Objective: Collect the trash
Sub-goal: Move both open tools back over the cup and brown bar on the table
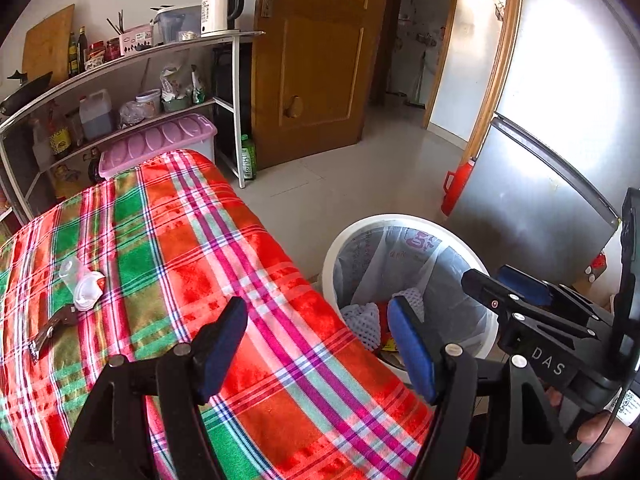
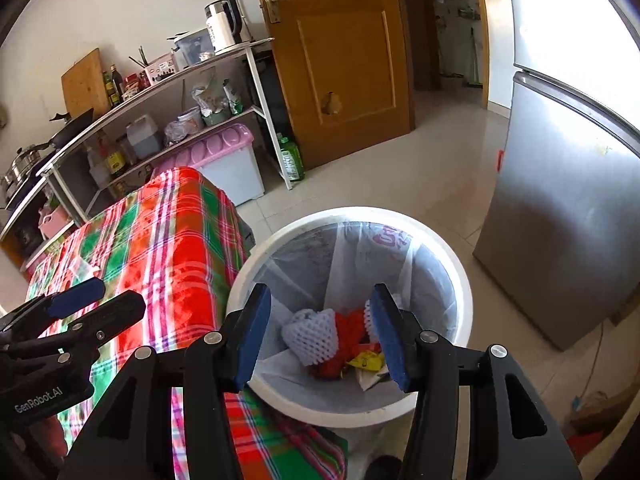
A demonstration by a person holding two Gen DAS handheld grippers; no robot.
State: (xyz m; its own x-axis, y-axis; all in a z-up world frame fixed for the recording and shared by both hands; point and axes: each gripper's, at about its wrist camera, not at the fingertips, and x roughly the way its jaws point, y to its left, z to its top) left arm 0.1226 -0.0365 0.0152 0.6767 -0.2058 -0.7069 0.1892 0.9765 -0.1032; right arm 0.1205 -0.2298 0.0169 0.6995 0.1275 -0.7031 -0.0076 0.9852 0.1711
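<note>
My right gripper [image 2: 320, 336] hangs over the white bin [image 2: 460, 280] with its blue pads [image 2: 252, 332] set well apart and nothing between them; I have hold of nothing there. Looking down past it, the bin is lined with a clear plastic bag [image 2: 320, 256], and at the bottom lie two white foam fruit nets [image 2: 310, 334], something red [image 2: 348, 320] between them, a yellow wrapper [image 2: 366, 360] and a scrap of pale paper, all heaped together.

My left gripper [image 1: 316, 344] is over the near edge of the table, which is covered by a red, green and pink plaid cloth [image 1: 180, 232]. Its jaws also stand wide and empty. The bin sits on the floor just beside the table's corner, to the right of that gripper.

Further out on the cloth, trash is not yet collected: a crumpled clear cup with white tissue [image 1: 82, 284] and, touching it, a dark foil wrapper [image 1: 52, 328].

Beyond the table stands a shelf unit [image 1: 132, 56] with bottles, a jug of dark liquid [image 1: 96, 114], a kettle [image 1: 222, 6] and a lidded clear tub. A pink-lidded storage box [image 1: 160, 144] sits on the floor under it; I cannot tell what it holds. A silver fridge [image 2: 568, 216] stands to the bin's right.
</note>
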